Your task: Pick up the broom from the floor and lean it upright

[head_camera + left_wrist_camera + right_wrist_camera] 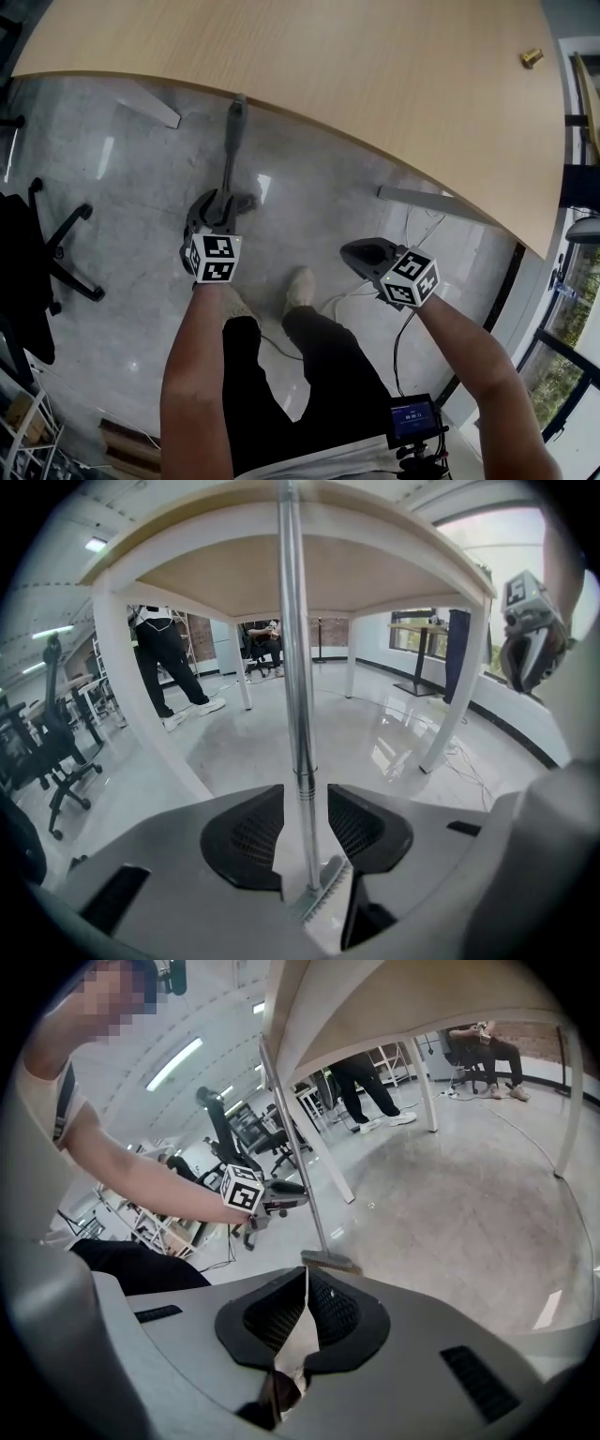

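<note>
The broom stands upright, its metal handle (pixel 231 155) leaning against the edge of the wooden table (pixel 375 75) and its head (pixel 323 892) on the floor. My left gripper (pixel 217 199) is open low around the handle (pixel 295 667); a gap shows on each side between the pole and the black pads (pixel 246 836). My right gripper (pixel 361 255) hangs off to the right, shut with nothing in it. From the right gripper view (pixel 305 1288) I see the broom handle (pixel 291 1138), its head (pixel 330 1261) and the left gripper (pixel 281 1192) beside the pole.
White table legs (pixel 127 686) stand on the glossy grey floor. A black office chair (pixel 56 244) is at the left, cables (pixel 403 328) lie by the person's feet (pixel 300 286). A small brass object (pixel 532 58) sits on the table. People (pixel 164 658) are in the background.
</note>
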Motion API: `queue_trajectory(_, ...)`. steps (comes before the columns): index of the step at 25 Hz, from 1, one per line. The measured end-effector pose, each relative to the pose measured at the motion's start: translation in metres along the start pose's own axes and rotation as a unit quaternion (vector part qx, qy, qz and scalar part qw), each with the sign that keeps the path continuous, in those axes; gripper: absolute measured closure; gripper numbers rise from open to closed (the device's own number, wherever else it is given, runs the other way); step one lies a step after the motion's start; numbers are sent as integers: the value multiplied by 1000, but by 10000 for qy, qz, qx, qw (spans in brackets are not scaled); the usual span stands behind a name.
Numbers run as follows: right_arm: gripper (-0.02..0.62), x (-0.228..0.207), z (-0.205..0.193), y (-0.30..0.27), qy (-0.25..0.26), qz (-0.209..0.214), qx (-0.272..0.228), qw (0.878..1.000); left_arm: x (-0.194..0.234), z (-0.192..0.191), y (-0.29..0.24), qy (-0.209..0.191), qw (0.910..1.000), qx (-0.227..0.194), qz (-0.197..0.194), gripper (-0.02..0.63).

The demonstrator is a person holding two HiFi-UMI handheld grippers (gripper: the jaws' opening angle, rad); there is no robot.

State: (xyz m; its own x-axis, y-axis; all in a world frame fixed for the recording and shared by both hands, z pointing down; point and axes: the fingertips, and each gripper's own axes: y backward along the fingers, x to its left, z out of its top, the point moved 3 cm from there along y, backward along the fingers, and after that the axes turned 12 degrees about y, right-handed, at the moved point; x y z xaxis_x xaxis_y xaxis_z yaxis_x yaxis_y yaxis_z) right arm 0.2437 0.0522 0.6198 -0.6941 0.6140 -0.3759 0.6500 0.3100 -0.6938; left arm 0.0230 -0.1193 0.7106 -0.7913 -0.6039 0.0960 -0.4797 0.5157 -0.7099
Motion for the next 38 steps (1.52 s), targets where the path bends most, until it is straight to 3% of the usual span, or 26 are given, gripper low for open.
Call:
queue_trajectory(10,577,37,32,30,102,-63,-399,9991,-23,-3,111,-268,9992,154,-236,462)
queue_trajectory(14,577,74,50,58,70,-23,-486,9988,-46,0,185,312,9969,130,-714,523)
queue_trajectory(19,577,102,57,82,106,33,-654,9978,-56,4,264,624,9948,12,-809,566)
queue_trajectory(21,577,108,61,101,75,-79,-813,9966,-60,7,290,630,9945,-65,-839,570)
queue_trajectory(26,577,110,84,155,534,-732,-1301,9873,-58,23,328,670,9942,-141,-825,579)
queue_trajectory(31,577,130,83,204,334,-1148,-1593,9800,-58,41,372,955,9904,-441,-895,584)
queue_trajectory(38,578,200,115,218,143,-1276,-2308,9645,-69,68,437,690,9861,-926,-1193,586)
